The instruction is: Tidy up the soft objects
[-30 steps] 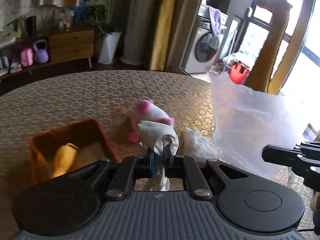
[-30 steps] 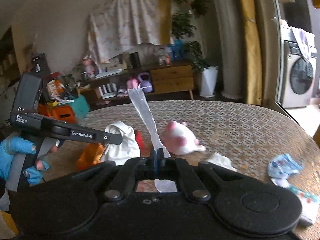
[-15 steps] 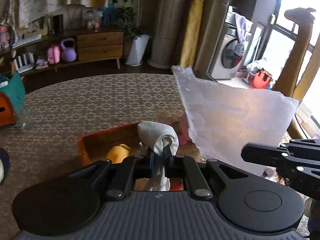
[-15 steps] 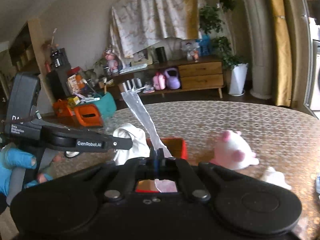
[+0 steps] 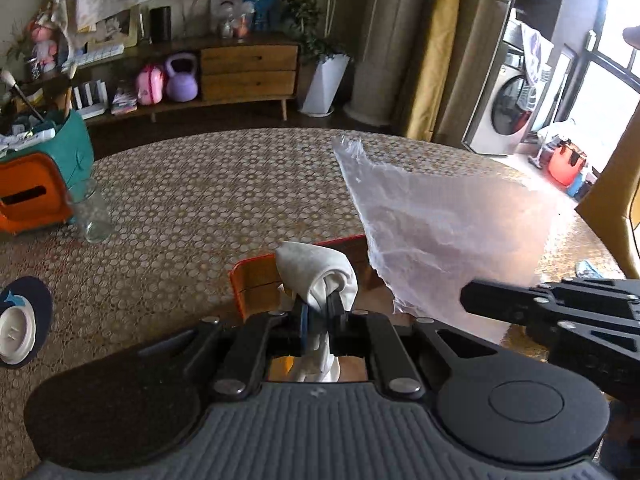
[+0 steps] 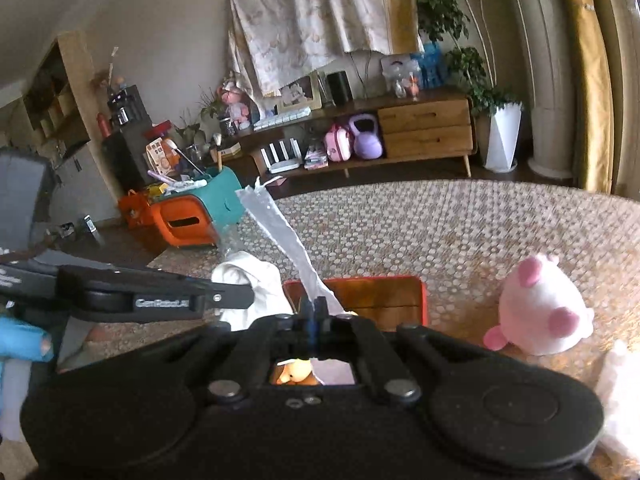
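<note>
My left gripper [image 5: 318, 310] is shut on a white rolled cloth [image 5: 316, 272], which bulges above the fingers. Just beyond it stands the orange box [image 5: 256, 286] on the table. My right gripper [image 6: 314, 312] is shut on a thin translucent plastic bag [image 6: 280, 236], edge-on here and broad and flat in the left wrist view [image 5: 440, 232]. The orange box [image 6: 380, 296] lies directly under the right fingers, with a yellow plush [image 6: 294, 372] inside it. A pink-and-white plush [image 6: 540, 312] sits right of the box. The left gripper [image 6: 246, 297] holds the cloth [image 6: 252, 284] at the box's left.
A round table with a dotted gold cloth [image 5: 208, 184] carries a glass jar [image 5: 92, 216], an orange-and-teal container [image 5: 32, 196] and a dark coaster [image 5: 20, 320] on the left. Another white soft item [image 6: 620, 392] lies at the right edge. A blue-gloved hand [image 6: 20, 340] holds the left gripper.
Both grippers have swung left across the table with the cloth and the bag still held. The orange box has come under them, and the pink plush has left the left wrist view.
</note>
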`<state>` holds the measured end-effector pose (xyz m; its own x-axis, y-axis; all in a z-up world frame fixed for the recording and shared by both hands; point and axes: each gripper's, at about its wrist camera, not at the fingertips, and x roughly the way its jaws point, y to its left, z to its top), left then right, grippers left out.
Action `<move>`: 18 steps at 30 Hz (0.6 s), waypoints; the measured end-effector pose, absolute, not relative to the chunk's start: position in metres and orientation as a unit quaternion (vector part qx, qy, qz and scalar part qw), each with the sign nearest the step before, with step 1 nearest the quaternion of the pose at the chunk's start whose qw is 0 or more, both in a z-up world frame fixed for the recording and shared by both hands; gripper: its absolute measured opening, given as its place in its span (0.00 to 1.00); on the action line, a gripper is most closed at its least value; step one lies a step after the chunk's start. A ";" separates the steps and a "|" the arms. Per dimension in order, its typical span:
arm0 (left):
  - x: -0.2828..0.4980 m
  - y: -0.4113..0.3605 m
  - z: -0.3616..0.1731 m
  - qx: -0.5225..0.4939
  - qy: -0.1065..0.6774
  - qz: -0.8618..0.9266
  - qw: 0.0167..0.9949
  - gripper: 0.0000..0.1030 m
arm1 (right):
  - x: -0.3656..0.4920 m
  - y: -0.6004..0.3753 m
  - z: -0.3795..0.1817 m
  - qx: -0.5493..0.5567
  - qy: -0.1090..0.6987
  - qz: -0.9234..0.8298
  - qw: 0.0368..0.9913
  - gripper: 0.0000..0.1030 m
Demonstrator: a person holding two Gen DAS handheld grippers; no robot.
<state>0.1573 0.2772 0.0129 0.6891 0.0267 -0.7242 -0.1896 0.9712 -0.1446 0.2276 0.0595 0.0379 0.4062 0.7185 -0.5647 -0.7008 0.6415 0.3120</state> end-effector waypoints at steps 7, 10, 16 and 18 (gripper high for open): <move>0.168 0.281 -0.004 -0.110 0.402 0.057 0.907 0.09 | 0.241 0.067 0.004 0.031 0.383 0.415 0.825 0.00; 0.174 0.280 -0.011 -0.112 0.407 0.054 0.905 0.09 | 0.245 0.068 -0.008 0.045 0.405 0.410 0.816 0.00; 0.181 0.277 -0.024 -0.112 0.418 0.046 0.900 0.09 | 0.242 0.072 -0.024 0.021 0.424 0.405 0.810 0.00; 0.183 0.275 -0.029 -0.113 0.423 0.043 0.898 0.09 | 0.240 0.074 -0.027 0.001 0.427 0.402 0.810 0.00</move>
